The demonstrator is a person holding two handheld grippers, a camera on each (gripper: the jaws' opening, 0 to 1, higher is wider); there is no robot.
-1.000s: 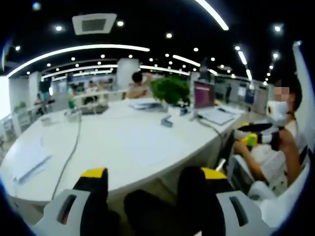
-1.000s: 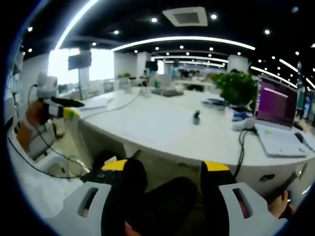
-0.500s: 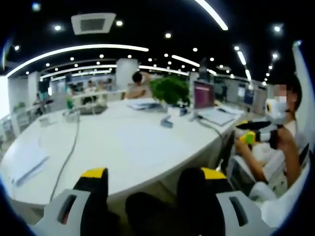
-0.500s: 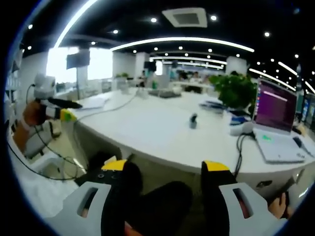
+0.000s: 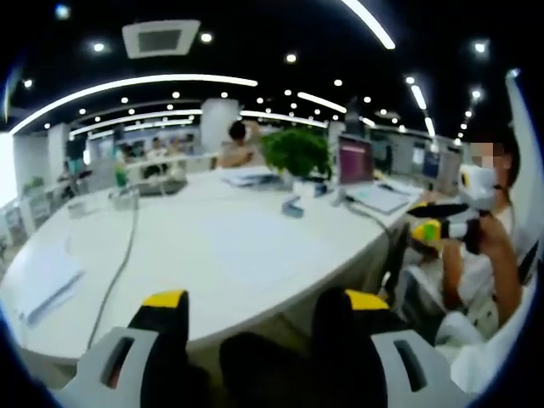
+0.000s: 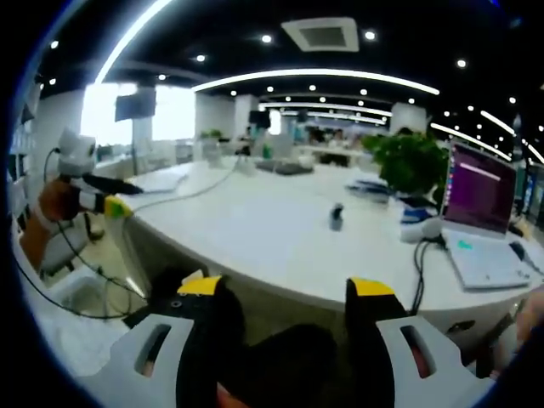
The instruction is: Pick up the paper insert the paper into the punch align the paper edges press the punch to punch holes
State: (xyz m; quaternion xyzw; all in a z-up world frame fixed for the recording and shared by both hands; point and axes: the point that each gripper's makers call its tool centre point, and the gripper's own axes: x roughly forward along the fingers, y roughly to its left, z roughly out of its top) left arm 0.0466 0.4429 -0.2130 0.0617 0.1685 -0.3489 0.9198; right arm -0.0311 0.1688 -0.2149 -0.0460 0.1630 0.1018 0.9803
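Note:
A small dark punch (image 5: 291, 206) stands far back on the big white table (image 5: 170, 255), right of centre. A faint white sheet of paper (image 5: 255, 248) lies flat on the table in front of it. My left gripper (image 5: 263, 304) hangs open before the table's near edge, nothing between its yellow-tipped jaws. A hand holds my right gripper (image 5: 435, 225) up at the right. In the right gripper view the punch (image 6: 337, 217) sits mid-table, my right gripper (image 6: 285, 291) is open and empty, and my left gripper (image 6: 98, 197) shows at the left, off the table (image 6: 255, 225).
A stack of papers (image 5: 42, 280) lies at the table's left end, with a cable (image 5: 126, 246) running across. An open laptop (image 6: 486, 200), a green plant (image 6: 410, 161) and more papers (image 6: 161, 178) stand on the table. People sit further back.
Both views have shifted only slightly. The hand with my right gripper has sunk a little in the left gripper view. The jaws of both grippers stay apart.

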